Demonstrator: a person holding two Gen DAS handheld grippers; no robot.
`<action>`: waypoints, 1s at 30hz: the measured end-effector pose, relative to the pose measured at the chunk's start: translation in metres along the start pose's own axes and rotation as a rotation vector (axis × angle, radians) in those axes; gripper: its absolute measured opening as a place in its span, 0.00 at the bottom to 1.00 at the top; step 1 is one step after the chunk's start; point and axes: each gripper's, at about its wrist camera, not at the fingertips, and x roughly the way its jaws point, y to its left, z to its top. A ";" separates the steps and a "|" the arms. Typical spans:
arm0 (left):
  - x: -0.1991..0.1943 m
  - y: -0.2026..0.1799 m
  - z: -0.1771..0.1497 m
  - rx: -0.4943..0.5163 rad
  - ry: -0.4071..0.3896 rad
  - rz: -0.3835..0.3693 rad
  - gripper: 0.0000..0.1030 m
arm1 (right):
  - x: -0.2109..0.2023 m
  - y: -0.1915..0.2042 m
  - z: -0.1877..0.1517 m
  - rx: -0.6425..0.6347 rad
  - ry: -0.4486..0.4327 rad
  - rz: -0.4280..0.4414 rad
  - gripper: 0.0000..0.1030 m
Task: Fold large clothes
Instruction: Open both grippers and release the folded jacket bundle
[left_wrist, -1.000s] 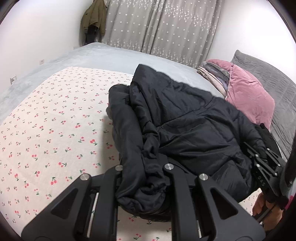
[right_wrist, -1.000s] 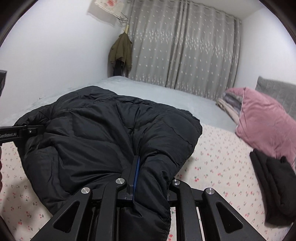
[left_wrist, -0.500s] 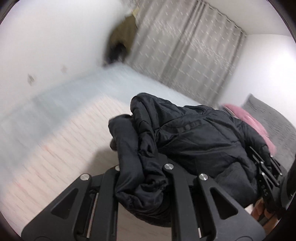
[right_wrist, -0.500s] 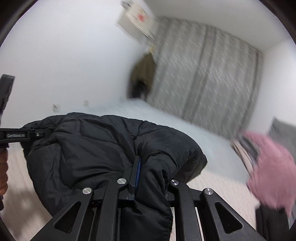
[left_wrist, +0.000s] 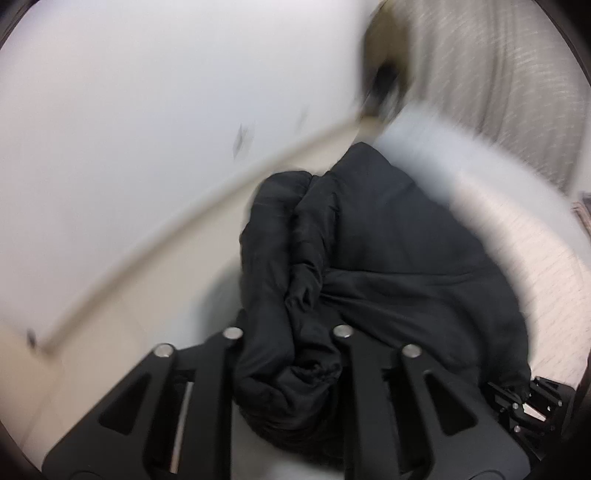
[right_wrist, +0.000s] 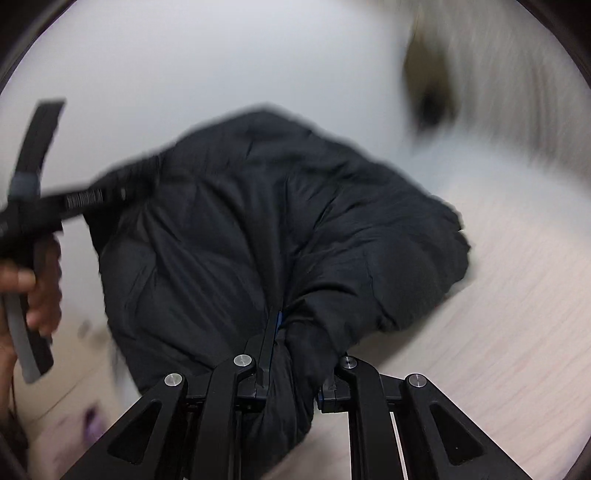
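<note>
A black puffer jacket (left_wrist: 388, 251) hangs bunched between both grippers above the bed. A thick roll of it fills my left gripper (left_wrist: 288, 332), whose jaws are opening while the fabric still sits pressed between them. In the right wrist view the jacket (right_wrist: 258, 221) balloons ahead of my right gripper (right_wrist: 299, 354), which is shut on a gathered fold. The left gripper (right_wrist: 33, 210) shows at the left edge there, held by a hand (right_wrist: 40, 280). The right gripper (left_wrist: 524, 402) peeks out at the lower right of the left wrist view. Both pictures are heavily blurred.
The bed with a pale printed sheet (right_wrist: 498, 295) lies below and to the right. A white wall (left_wrist: 129, 129) fills the left side. An olive coat (left_wrist: 388, 55) hangs beside the grey curtain (left_wrist: 517, 74) at the back.
Both views have swung left toward the wall, carrying the lifted jacket with them. The pink pillow and folded pile have left the pictures. The jacket stays between both pairs of fingers.
</note>
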 end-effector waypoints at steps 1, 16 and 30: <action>0.004 0.011 -0.014 -0.018 -0.026 -0.006 0.22 | 0.016 0.006 -0.014 0.030 0.041 0.013 0.17; -0.067 0.038 0.000 -0.242 -0.086 0.084 0.59 | -0.078 -0.055 -0.021 0.206 0.020 0.177 0.64; -0.243 -0.064 -0.136 -0.092 -0.169 0.119 0.78 | -0.248 -0.026 -0.078 -0.010 -0.089 0.220 0.80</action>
